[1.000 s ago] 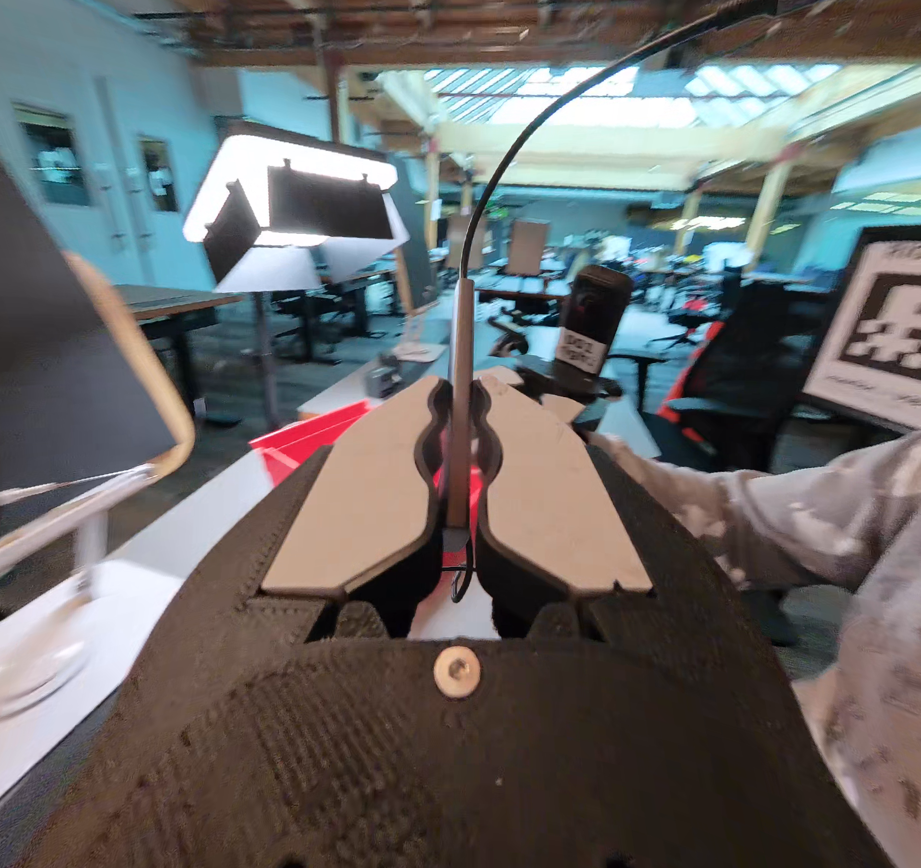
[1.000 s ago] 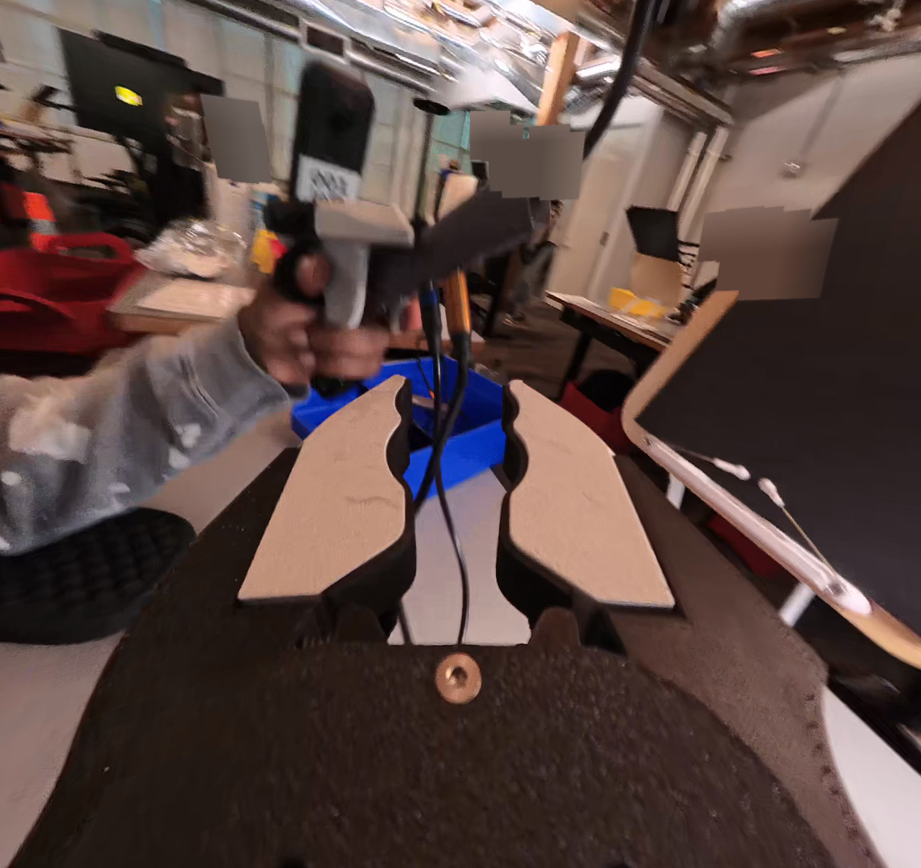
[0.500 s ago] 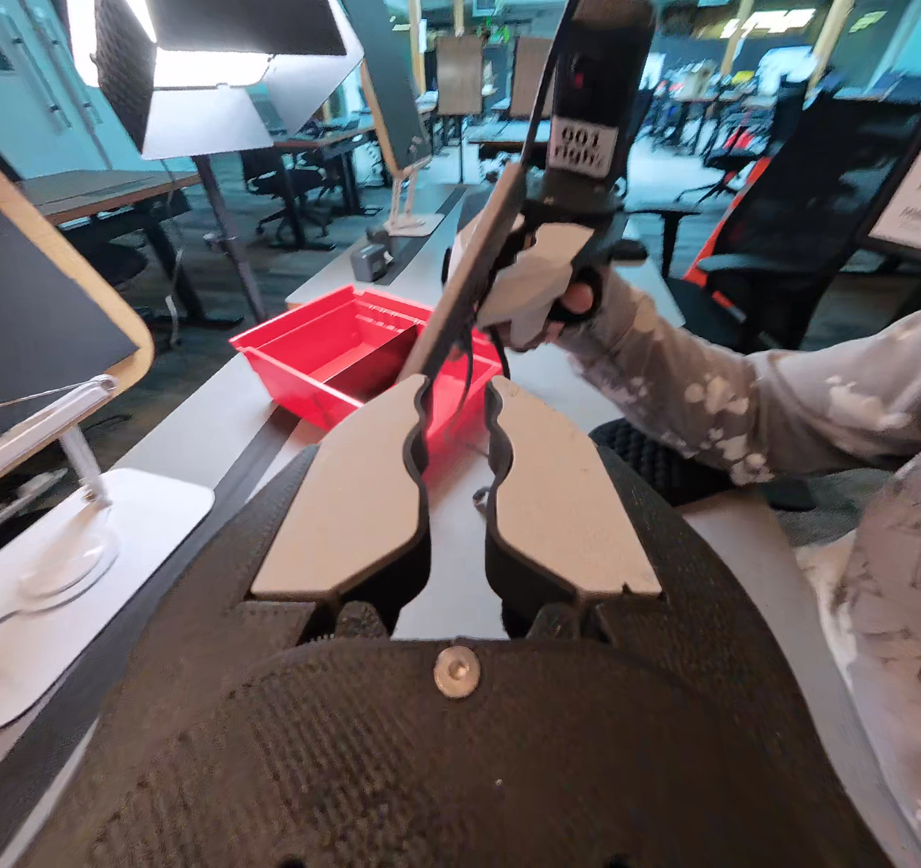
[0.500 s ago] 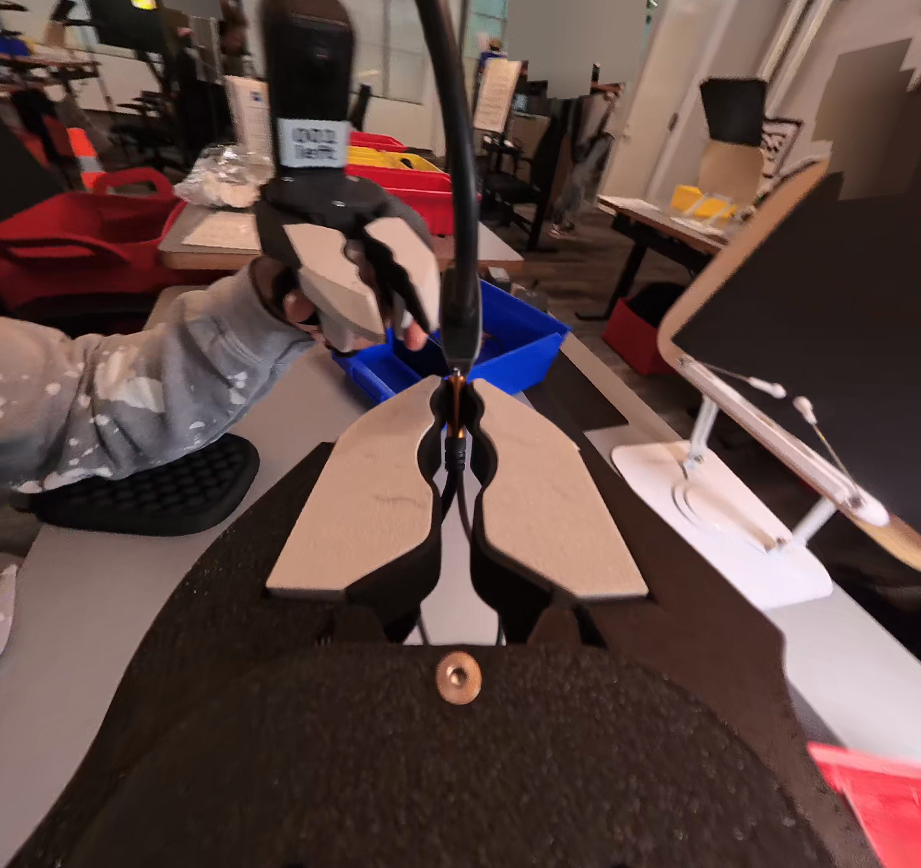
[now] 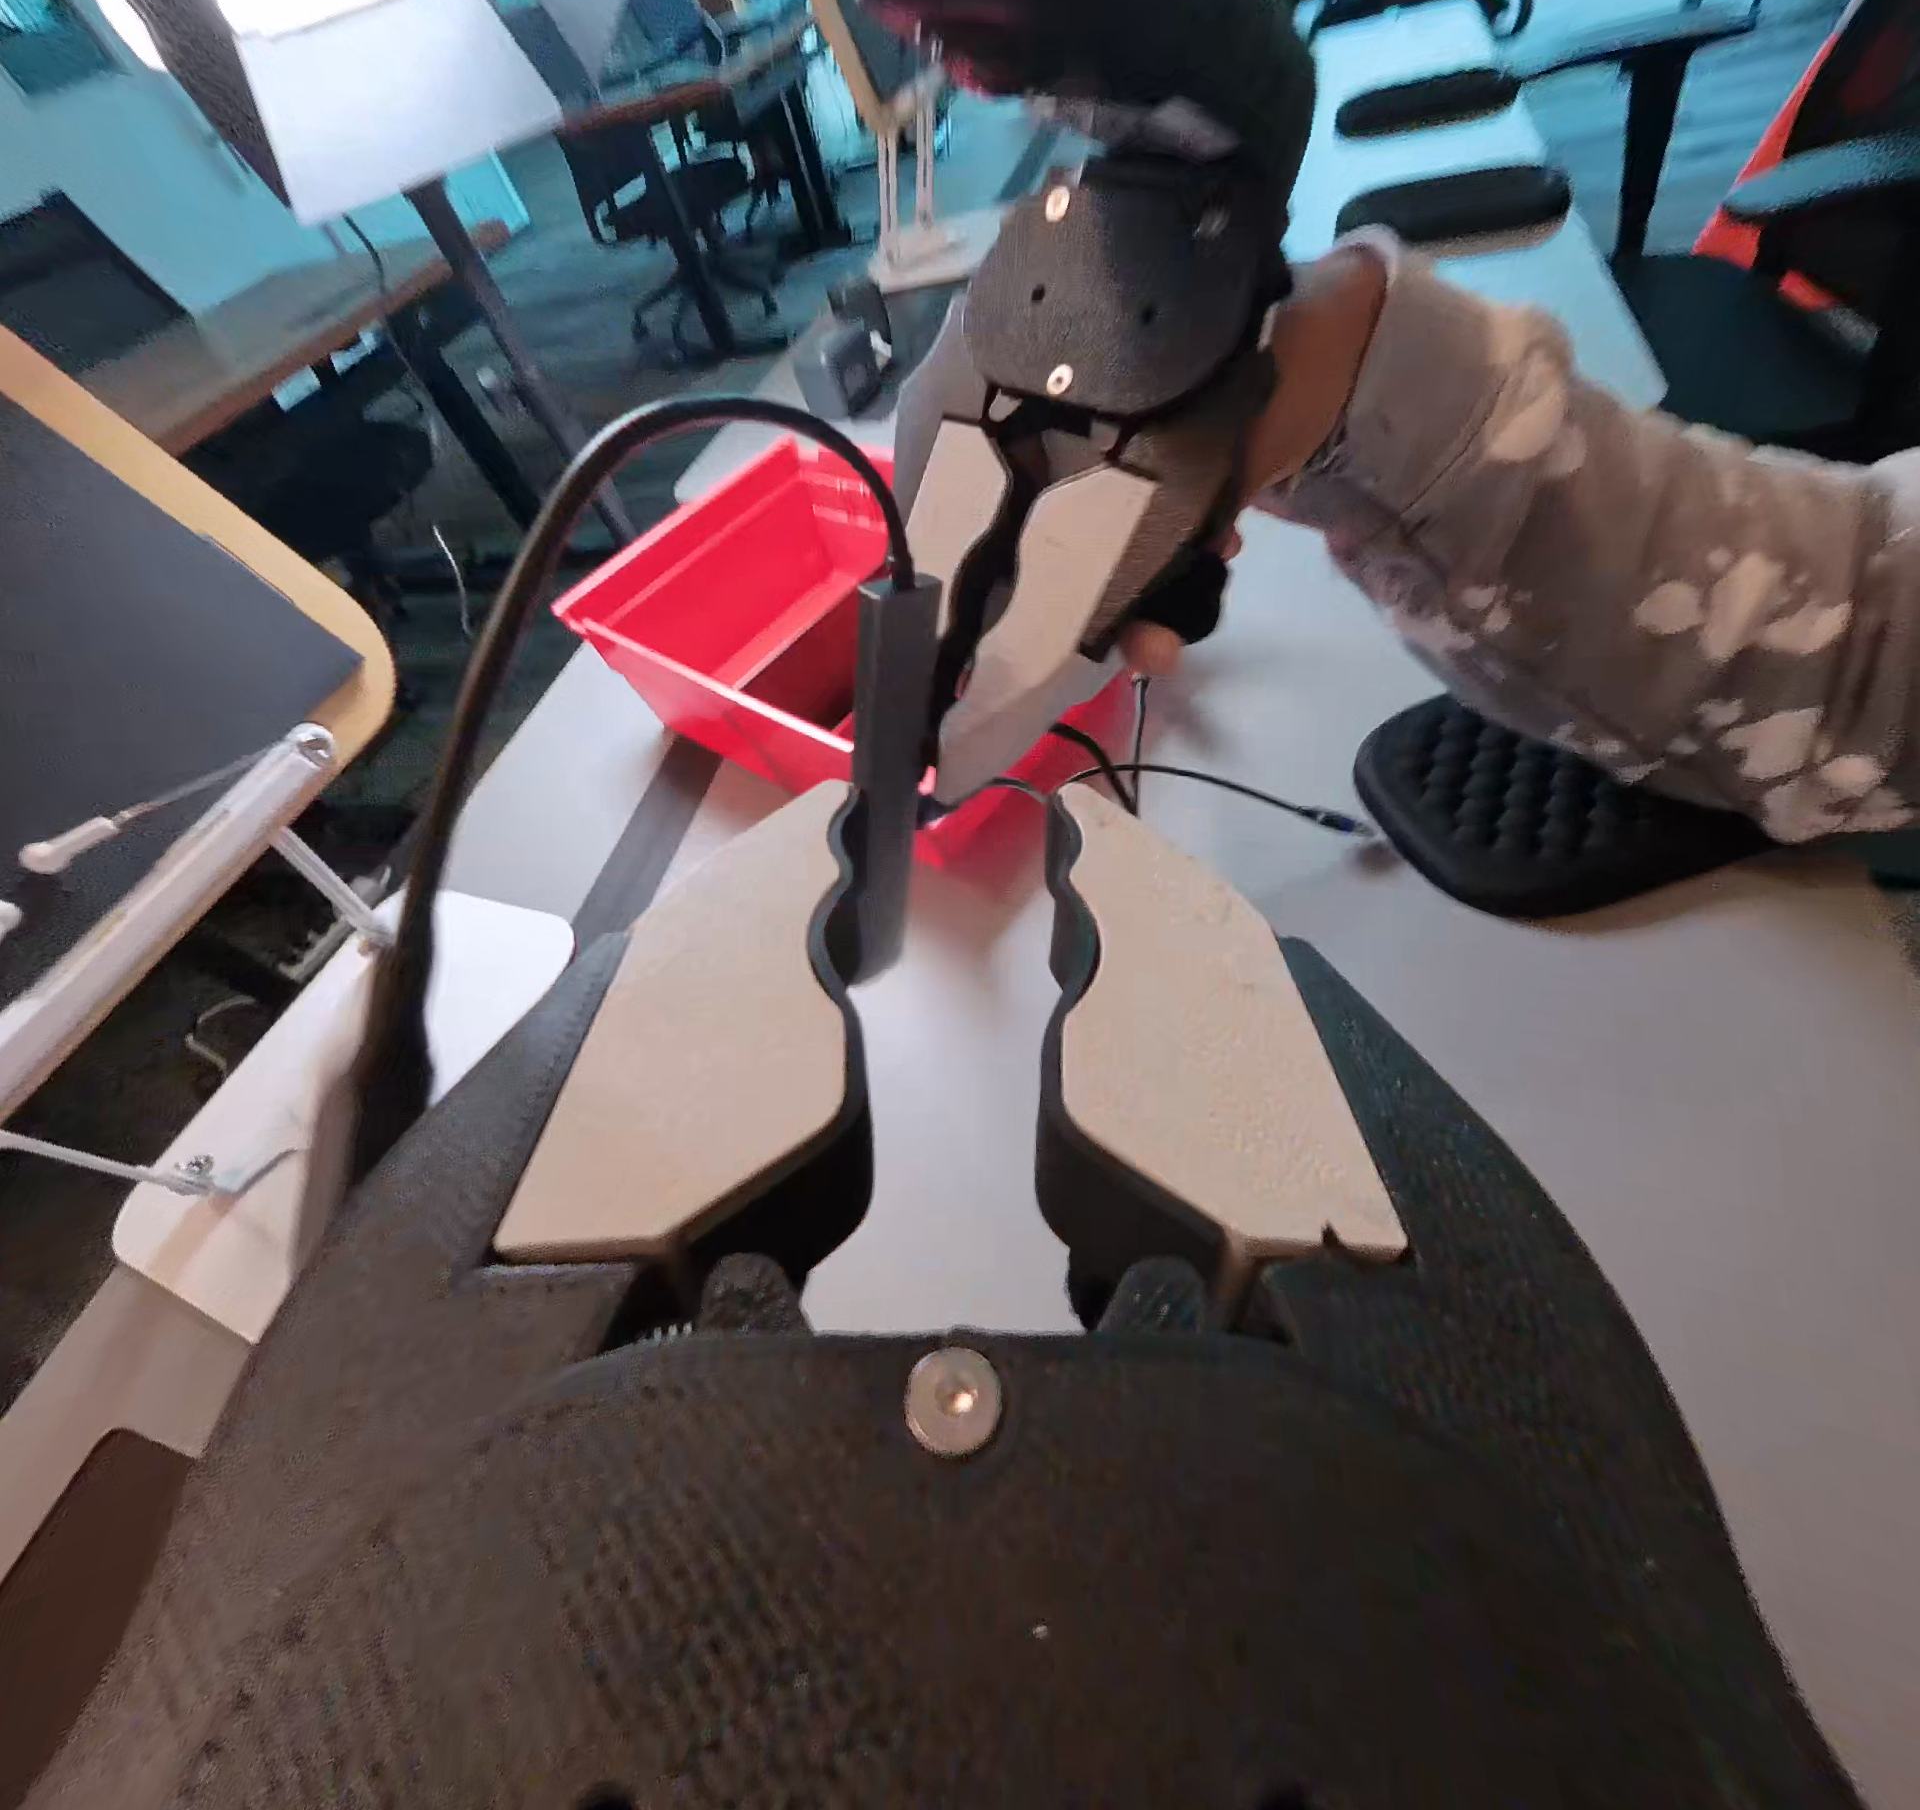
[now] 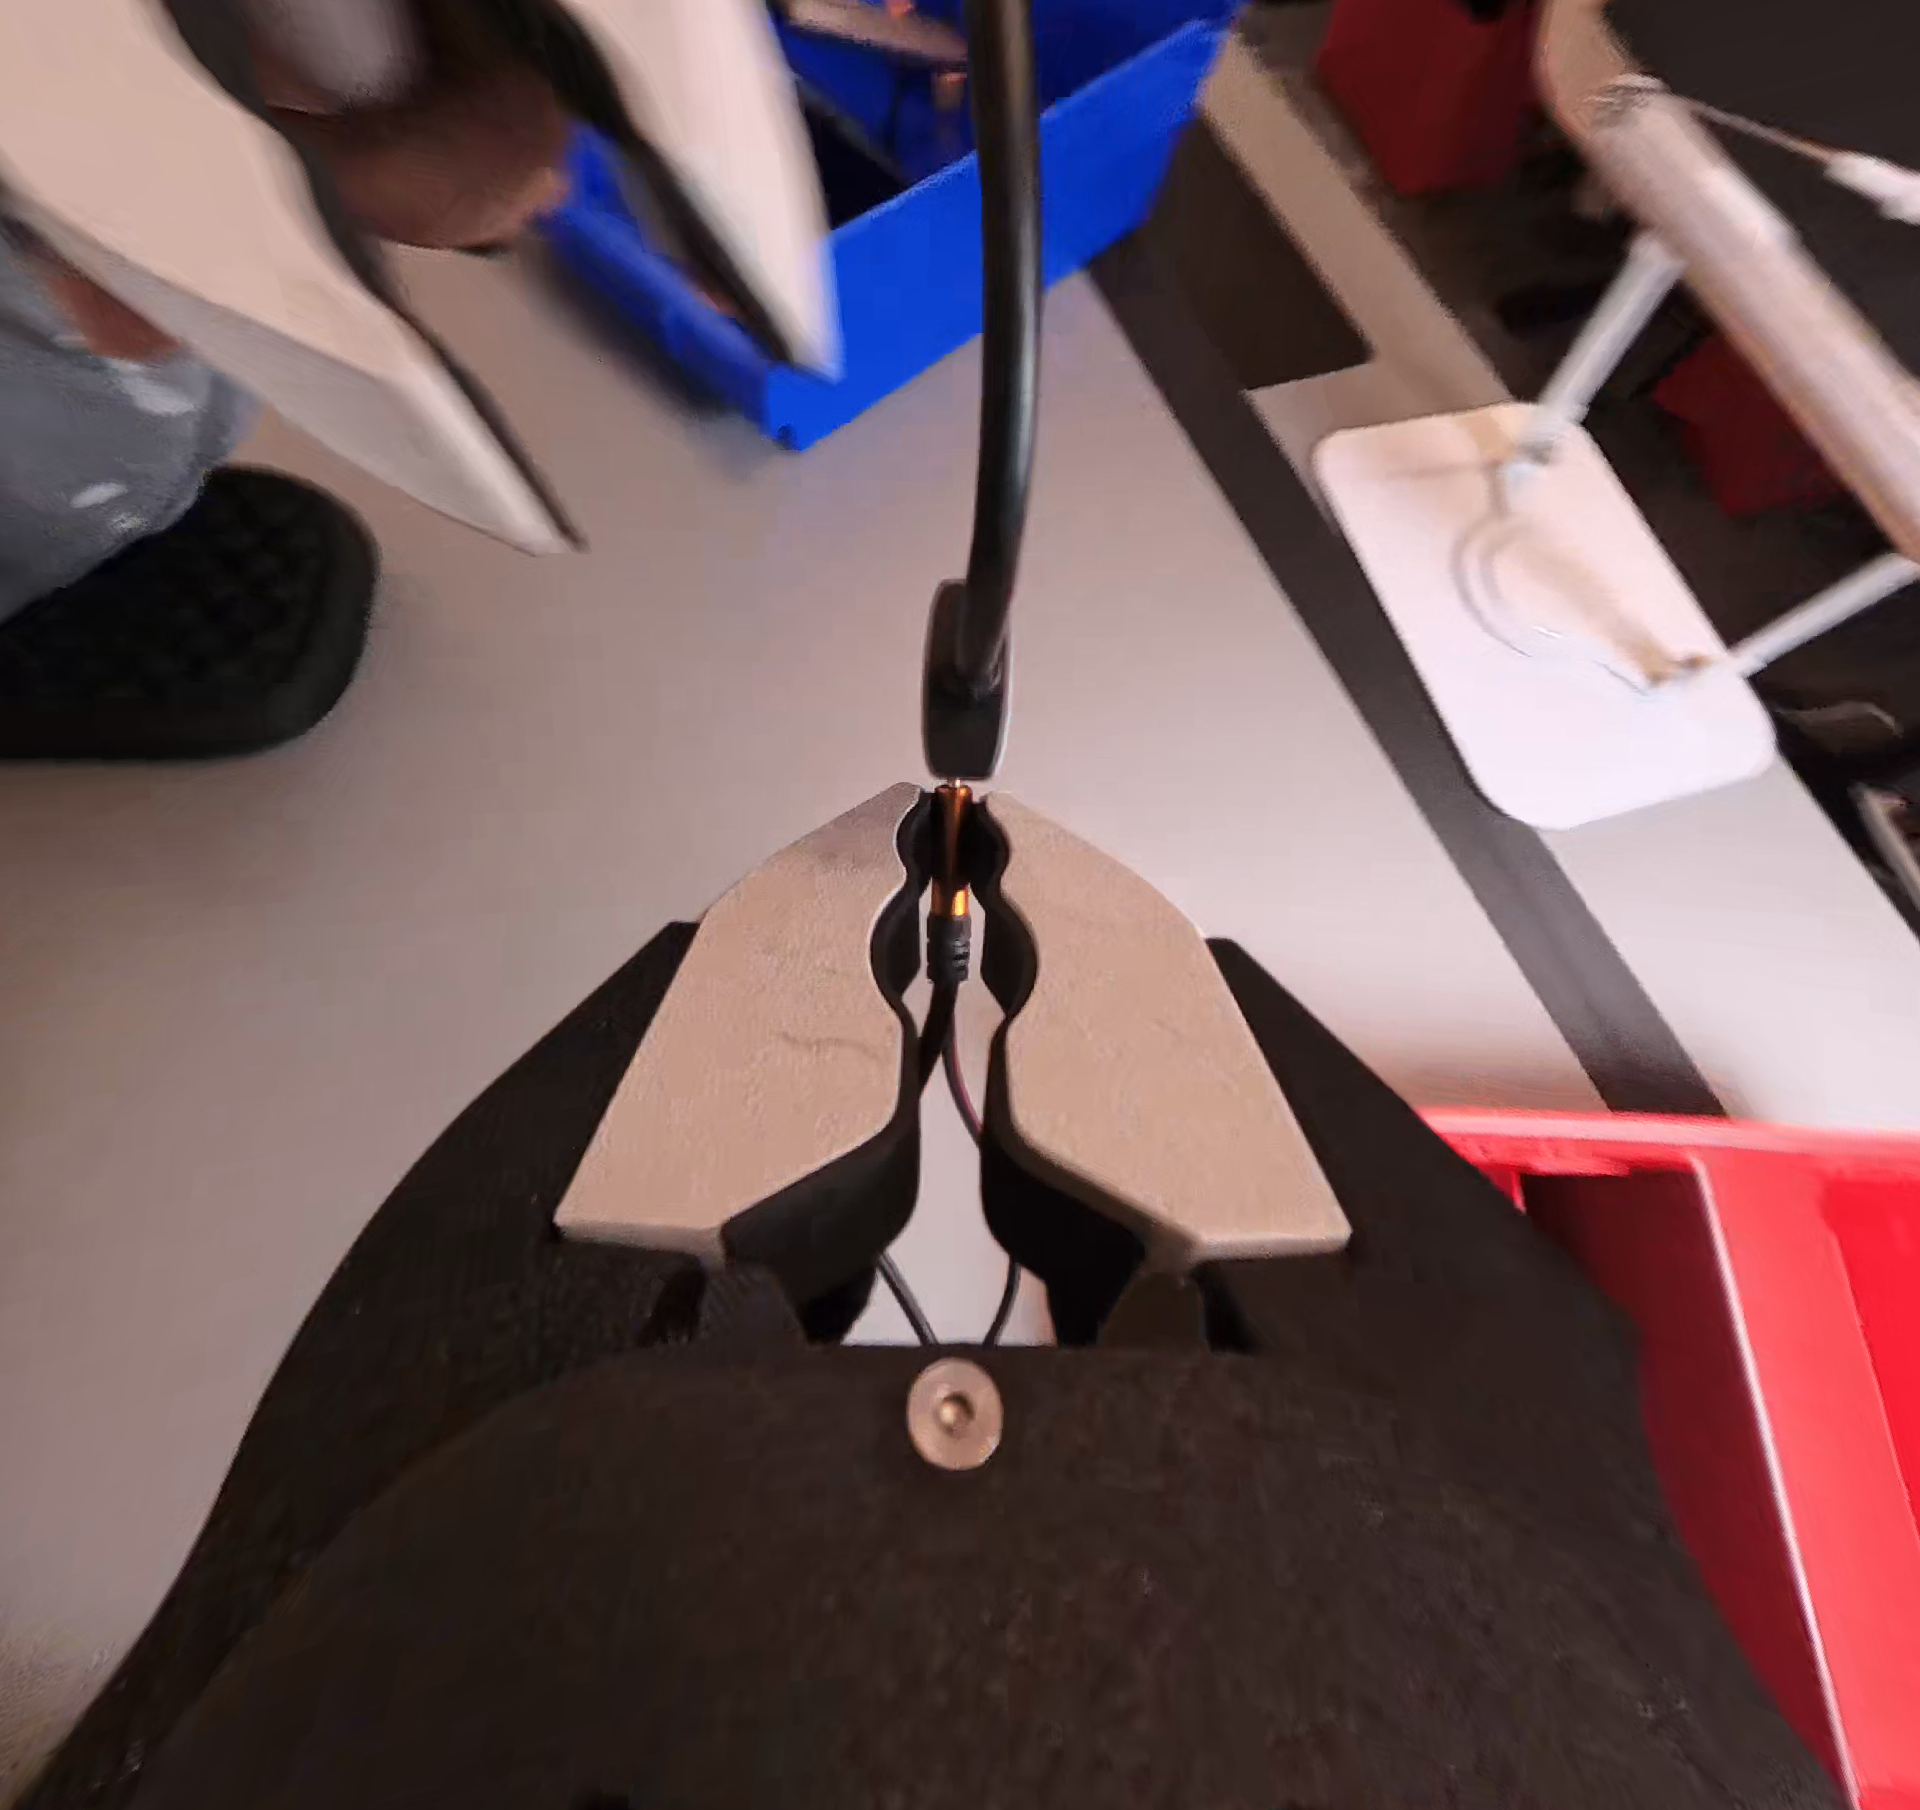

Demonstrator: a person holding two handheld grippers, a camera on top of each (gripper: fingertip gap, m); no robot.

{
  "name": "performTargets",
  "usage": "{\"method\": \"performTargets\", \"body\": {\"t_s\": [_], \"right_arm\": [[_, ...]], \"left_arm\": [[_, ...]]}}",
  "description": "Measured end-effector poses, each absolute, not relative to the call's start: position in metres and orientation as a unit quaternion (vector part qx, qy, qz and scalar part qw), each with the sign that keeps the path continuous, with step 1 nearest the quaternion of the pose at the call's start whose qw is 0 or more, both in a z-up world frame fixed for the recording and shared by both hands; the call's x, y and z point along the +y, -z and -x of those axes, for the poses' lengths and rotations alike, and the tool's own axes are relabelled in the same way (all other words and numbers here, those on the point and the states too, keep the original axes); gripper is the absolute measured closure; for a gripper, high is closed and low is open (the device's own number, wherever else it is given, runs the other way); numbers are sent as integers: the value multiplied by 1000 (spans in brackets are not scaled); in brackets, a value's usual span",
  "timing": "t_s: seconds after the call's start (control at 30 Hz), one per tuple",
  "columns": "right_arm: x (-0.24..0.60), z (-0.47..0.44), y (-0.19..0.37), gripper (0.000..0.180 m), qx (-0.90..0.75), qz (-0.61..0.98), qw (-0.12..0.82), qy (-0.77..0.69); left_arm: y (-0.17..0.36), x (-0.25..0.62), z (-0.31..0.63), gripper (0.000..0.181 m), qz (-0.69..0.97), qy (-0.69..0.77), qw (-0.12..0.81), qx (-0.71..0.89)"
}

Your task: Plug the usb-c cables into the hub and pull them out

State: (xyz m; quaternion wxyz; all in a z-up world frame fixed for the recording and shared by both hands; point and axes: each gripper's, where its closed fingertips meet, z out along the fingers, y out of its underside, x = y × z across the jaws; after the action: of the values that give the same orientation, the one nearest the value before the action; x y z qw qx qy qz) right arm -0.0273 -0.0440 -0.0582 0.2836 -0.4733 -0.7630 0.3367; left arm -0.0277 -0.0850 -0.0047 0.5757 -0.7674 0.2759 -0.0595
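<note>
The dark grey hub (image 5: pixel 886 752) stands upright against the inner edge of one finger of my left gripper (image 5: pixel 951 825), which is open and does not clamp it. Its thick black cable (image 5: pixel 499 617) arches up and left. My right gripper (image 6: pixel 954 796) is shut on an orange usb-c plug (image 6: pixel 951 861), whose metal tip meets the hub's end (image 6: pixel 966 711). In the left wrist view the right gripper (image 5: pixel 951 773) reaches down beside the hub. A thin cable with a blue plug (image 5: pixel 1340 825) lies on the table.
A red bin (image 5: pixel 717 607) stands just behind the hub and also shows in the right wrist view (image 6: pixel 1714 1345). A blue bin (image 6: pixel 935 233) with cables stands farther off. A black wrist pad (image 5: pixel 1538 825), a white stand base (image 6: pixel 1538 617) and a dark board (image 5: pixel 135 638) flank the grey table. There is about 8 cm between the tips of the two grippers.
My left gripper has opened and let go of the hub. My right gripper has shut on the orange plug. Both views have tipped down toward the table.
</note>
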Motion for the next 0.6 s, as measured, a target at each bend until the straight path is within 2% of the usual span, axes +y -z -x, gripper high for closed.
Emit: {"method": "performTargets", "body": {"t_s": [0.13, 0.23, 0.3, 0.37, 0.5, 0.6], "right_arm": [[-78, 23, 71, 174, -813, 406, 245, -336], [-92, 14, 77, 174, -841, 361, 231, -330], [-95, 10, 79, 174, -852, 344, 228, -323], [-95, 9, 78, 174, -852, 337, 230, -327], [-91, 10, 66, 174, -838, 331, 254, -351], [-91, 17, 33, 173, -791, 308, 308, -429]], "left_arm": [[40, -74, 25, 141, 789, 78, 533, 295], [49, -81, 13, 146, 782, 132, 517, 322], [55, -85, 8, 150, 782, 142, 504, 338], [56, -90, 1, 167, 774, 157, 498, 359], [47, -86, 0, 170, 763, 144, 522, 353], [22, -84, 6, 170, 742, 174, 568, 311]]}}
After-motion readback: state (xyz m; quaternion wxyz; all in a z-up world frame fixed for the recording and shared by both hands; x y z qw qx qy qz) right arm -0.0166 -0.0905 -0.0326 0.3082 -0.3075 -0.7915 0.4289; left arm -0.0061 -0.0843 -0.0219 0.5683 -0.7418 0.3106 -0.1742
